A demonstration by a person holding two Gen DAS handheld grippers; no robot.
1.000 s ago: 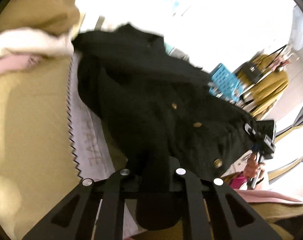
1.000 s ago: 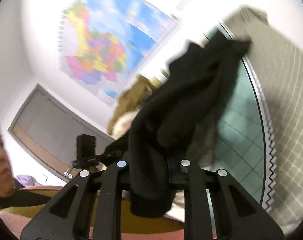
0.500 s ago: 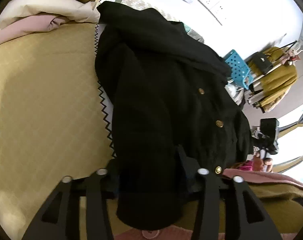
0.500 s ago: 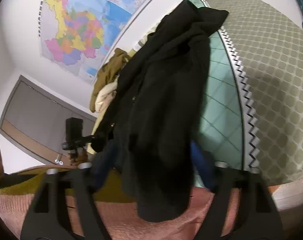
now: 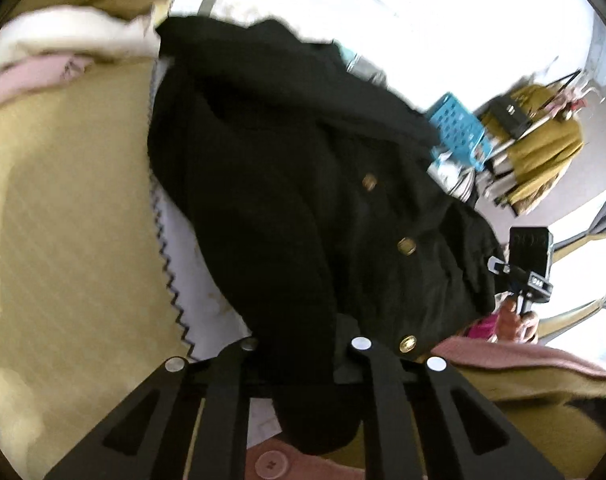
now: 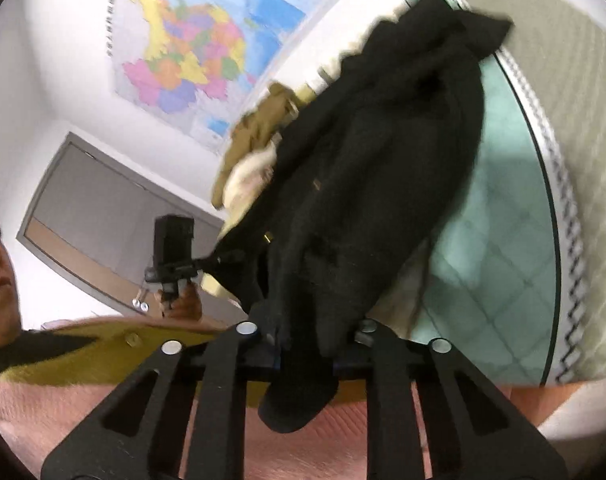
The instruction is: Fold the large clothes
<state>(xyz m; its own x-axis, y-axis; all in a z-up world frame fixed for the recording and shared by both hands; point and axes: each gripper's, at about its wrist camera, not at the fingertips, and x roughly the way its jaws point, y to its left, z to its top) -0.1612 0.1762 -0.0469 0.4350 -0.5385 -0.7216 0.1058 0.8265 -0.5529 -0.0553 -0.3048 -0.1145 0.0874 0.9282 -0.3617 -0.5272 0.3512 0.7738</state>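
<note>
The black coat (image 5: 287,184) hangs stretched between the two grippers, its far end draped toward the bed with the yellow quilted cover (image 5: 63,220). The left gripper (image 5: 303,354) has just closed its jaws again, and they now clamp a fold of the coat's hem, a lobe of cloth spilling down past them. The right gripper (image 6: 305,330) has likewise just closed, its jaws pinching another bunch of the same coat. Gold buttons (image 5: 407,245) run along the coat's front between the two grips.
</note>
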